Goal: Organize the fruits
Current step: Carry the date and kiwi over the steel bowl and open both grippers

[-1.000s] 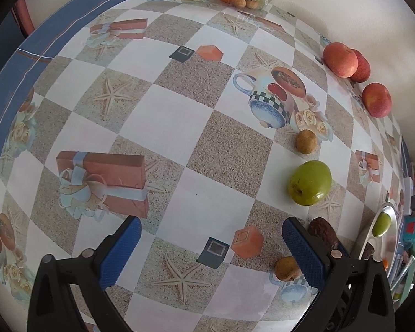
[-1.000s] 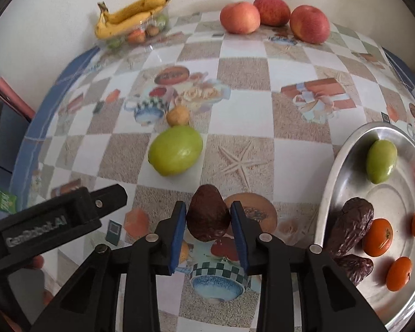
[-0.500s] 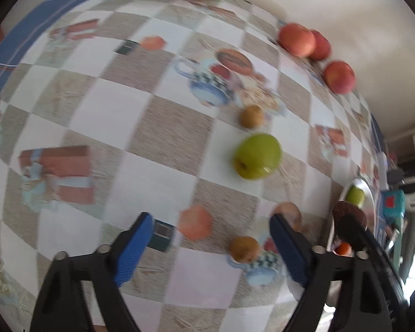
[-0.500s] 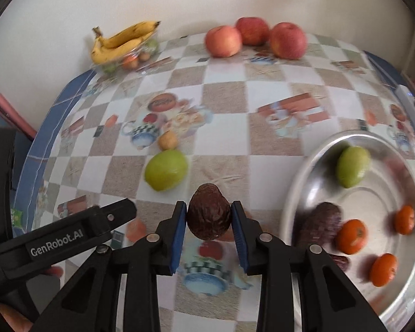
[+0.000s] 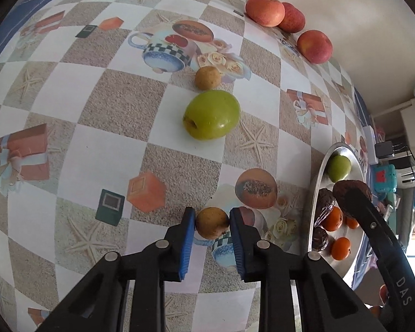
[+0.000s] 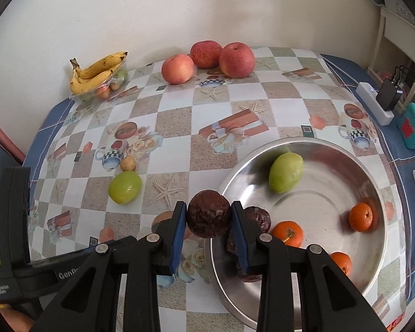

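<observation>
Dark wrinkled fruit (image 6: 209,213) clamped in my right tongs (image 6: 209,215), hovering at near rim of steel bowl (image 6: 312,149). Small brown fruit (image 5: 212,222) on worktop (image 5: 119,105), left tongs (image 5: 211,222) just closed onto it, pads pressing both sides. Plan: carry right load further over bowl, lower before release; lift left straight up. Beyond left tongs: green apple (image 5: 211,114), second brown fruit (image 5: 208,77), clear of path. Oranges (image 6: 287,233), dark fruit below right tongs, avoid dropping onto them.
</observation>
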Tool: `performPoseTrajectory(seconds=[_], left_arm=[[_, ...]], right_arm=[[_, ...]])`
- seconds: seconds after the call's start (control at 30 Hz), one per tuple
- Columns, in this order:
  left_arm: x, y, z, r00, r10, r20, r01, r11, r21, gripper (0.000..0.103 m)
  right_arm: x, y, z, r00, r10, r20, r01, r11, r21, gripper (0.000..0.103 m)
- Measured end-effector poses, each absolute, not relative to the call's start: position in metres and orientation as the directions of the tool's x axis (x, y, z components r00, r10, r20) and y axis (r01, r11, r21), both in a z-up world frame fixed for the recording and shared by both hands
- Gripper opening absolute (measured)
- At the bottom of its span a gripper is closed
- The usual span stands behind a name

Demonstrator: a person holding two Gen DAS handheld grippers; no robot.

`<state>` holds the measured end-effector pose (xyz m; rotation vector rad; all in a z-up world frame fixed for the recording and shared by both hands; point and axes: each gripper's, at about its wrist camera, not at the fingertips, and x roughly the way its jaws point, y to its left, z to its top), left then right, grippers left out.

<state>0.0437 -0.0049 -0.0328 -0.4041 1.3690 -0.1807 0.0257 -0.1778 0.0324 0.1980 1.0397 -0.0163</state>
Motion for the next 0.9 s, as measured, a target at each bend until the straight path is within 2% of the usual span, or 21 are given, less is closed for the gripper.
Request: performPoseTrajectory(seconds=[0.37, 0.6, 0.9], left_arm=[[0.042, -0.015, -0.016, 0.246, -0.442, -0.862, -0.06, 0.881, -0.469, 0.027], [0.032, -0.07, 0.002, 0.239, -0.539, -0.808, 0.106, 0.841, -0.53, 0.027], [0.006, -0.142, 0.009, 0.156, -0.589, -0.793, 0.318, 0.79, -0.524, 0.029]], right_arm=[[0.022, -0.186, 0.034, 0.511, 0.072, -0.857, 0.118, 0.981, 0.153, 0.034], [0.015, -0.233, 0.031, 0.488, -0.021, -0.872, 0.253, 0.96, 0.119, 0.034], [-0.005, -0.288, 0.03, 0.467, -0.088, -0.88, 0.384, 0.916, 0.113, 0.034]])
